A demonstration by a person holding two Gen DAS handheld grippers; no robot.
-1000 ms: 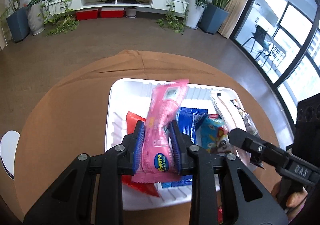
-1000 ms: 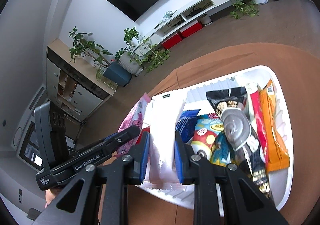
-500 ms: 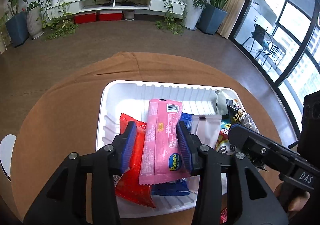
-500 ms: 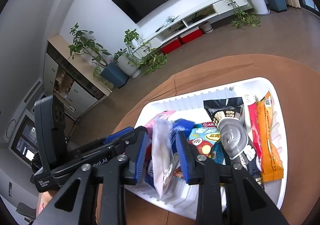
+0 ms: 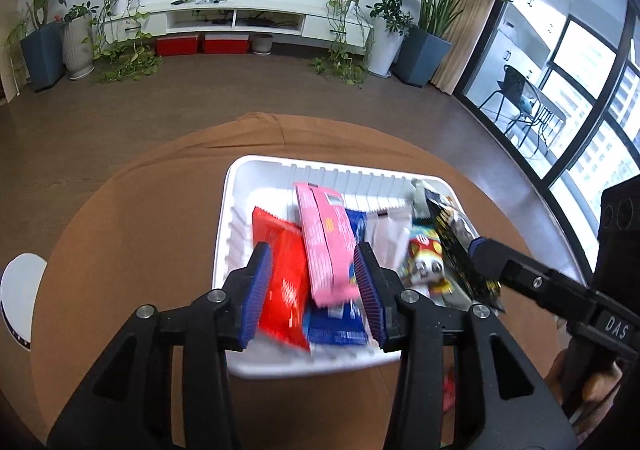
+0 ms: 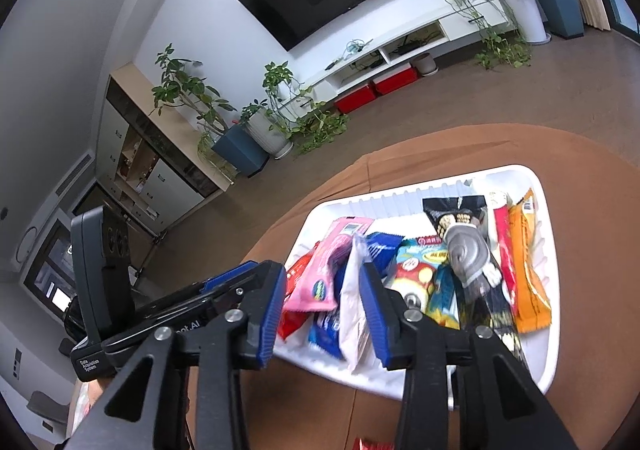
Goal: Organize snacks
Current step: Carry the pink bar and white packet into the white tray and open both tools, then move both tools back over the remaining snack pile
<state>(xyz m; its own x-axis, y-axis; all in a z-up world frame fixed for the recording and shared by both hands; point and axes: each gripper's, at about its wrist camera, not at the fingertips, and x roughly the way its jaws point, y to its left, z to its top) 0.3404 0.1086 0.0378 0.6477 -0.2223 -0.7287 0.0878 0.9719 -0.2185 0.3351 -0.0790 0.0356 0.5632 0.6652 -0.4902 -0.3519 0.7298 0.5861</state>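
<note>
A white tray [image 5: 236,186] on the brown round table holds several snack packets. The pink packet [image 5: 324,238] lies in it over a red packet [image 5: 280,270] and a blue one [image 5: 336,330]. My left gripper [image 5: 312,290] is open above the tray's near side, jaws either side of the pink packet, not touching it. In the right wrist view the white packet [image 6: 354,314] lies in the tray [image 6: 548,234] beside the pink packet [image 6: 320,278]. My right gripper [image 6: 324,314] is open just above it. Orange [image 6: 528,270], black and colourful packets fill the tray's right side.
A red wrapper [image 5: 448,398] lies on the table by the tray's near edge. A white stool [image 5: 20,298] stands at the table's left. Plants and a TV cabinet line the far wall; glass doors are on the right.
Both grippers opened and drew back and up. The pink packet dropped from the left one and the white packet from the right one into the tray.
</note>
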